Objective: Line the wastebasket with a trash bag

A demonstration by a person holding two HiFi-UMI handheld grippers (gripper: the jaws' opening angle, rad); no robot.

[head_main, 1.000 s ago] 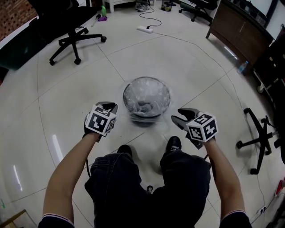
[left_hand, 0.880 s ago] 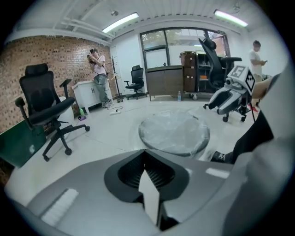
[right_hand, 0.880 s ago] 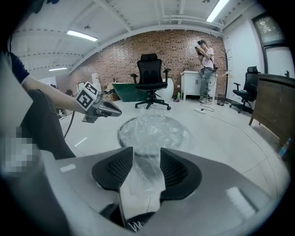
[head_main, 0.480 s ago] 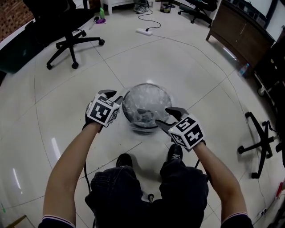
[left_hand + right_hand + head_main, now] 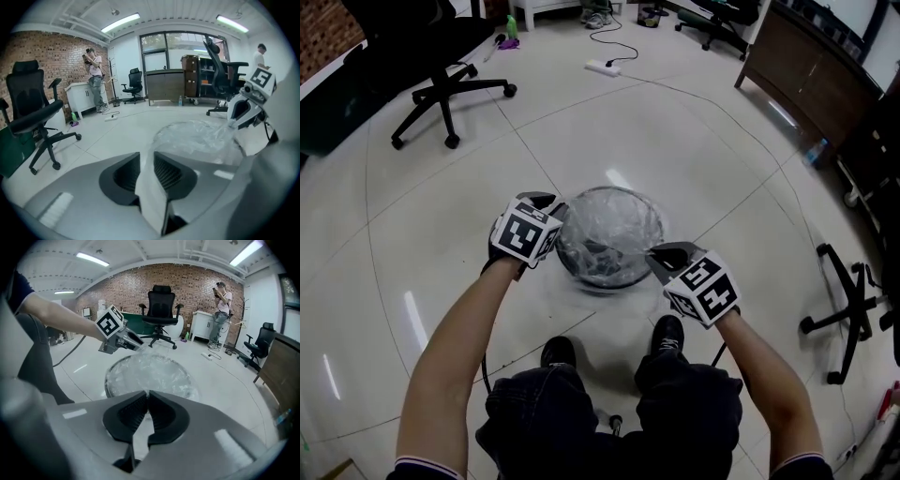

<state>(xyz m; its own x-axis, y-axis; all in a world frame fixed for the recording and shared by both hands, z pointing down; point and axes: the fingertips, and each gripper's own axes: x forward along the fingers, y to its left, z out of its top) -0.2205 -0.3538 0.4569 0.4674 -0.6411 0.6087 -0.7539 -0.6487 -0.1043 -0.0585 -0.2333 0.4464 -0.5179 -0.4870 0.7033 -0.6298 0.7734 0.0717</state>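
As both hands close in from beside the knees to the wastebasket (image 5: 607, 283) on the floor, the two claws swap roles. The right claw (image 5: 654, 255), gaping wide a moment ago, is now clenched at the near right rim, and its tips appear to pinch the edge of the trash bag (image 5: 614, 220). The left claw (image 5: 551, 203), nearly shut a second ago, now stands partly released at the left rim, with a strip of clear film running loose between its jaws rather than pressed. The bag already sits inside the basket, its film crumpled across the mouth. In my judgement the hold is passing to the right side, so that the film can be drawn out and folded over the rim there.
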